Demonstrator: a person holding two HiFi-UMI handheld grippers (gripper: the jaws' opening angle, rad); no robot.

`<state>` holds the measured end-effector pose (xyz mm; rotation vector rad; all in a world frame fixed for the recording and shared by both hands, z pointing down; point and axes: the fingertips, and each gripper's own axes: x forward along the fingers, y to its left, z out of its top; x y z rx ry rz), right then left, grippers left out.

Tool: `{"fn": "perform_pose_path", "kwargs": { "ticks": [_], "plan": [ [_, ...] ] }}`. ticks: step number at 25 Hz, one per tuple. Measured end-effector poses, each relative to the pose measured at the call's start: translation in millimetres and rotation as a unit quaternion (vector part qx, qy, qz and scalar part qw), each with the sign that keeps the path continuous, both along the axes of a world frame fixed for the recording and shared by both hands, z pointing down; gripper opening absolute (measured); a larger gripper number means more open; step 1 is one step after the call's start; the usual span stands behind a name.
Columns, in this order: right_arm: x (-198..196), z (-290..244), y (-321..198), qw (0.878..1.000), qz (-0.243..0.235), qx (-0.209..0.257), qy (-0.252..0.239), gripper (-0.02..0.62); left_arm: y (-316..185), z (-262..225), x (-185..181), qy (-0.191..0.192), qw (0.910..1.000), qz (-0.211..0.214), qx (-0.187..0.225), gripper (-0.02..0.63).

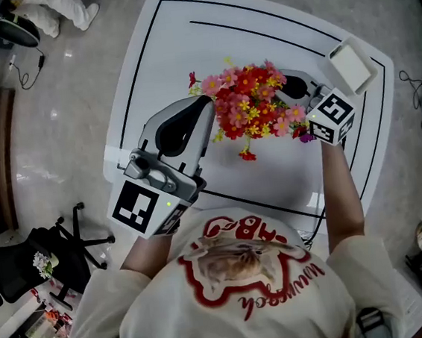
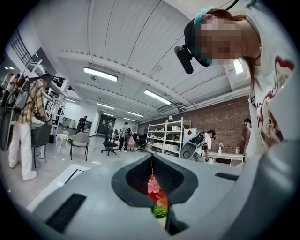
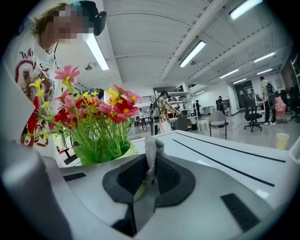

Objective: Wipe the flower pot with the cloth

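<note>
The pot (image 3: 125,151) stands mid-surface (image 1: 182,40), hidden from above under its red, pink and yellow flowers (image 1: 252,100). The right hand-held gripper (image 3: 150,165) pinches a grey knitted cloth (image 3: 150,152), which sticks up from its jaws just beside the pot's pale rim. Whether the cloth touches the pot I cannot tell. The left hand-held gripper (image 2: 152,161) is pressed together on nothing. It points at the flowers from the other side, near the pot but apparently not holding it. So the cloth is in hand and at the pot. I'd judge the wiping barely begun or about to begin, since no cleaned patch shows. Going round the pot's wall is left.
</note>
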<state>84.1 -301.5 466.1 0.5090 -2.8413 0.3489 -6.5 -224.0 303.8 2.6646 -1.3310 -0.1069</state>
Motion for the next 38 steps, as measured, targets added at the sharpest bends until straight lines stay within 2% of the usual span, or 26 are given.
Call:
{"fn": "perform_pose_path", "kwargs": {
  "ticks": [25, 38],
  "plan": [
    [21, -7, 30, 0.998, 0.062, 0.000, -0.008, 0.044, 26, -16, 4, -0.014, 0.9995, 0.020, 0.020, 0.005],
    [27, -9, 47, 0.996, 0.091, 0.007, -0.012, 0.044, 34, -17, 3, -0.009, 0.9993, 0.026, 0.025, 0.005]
  ]
}}
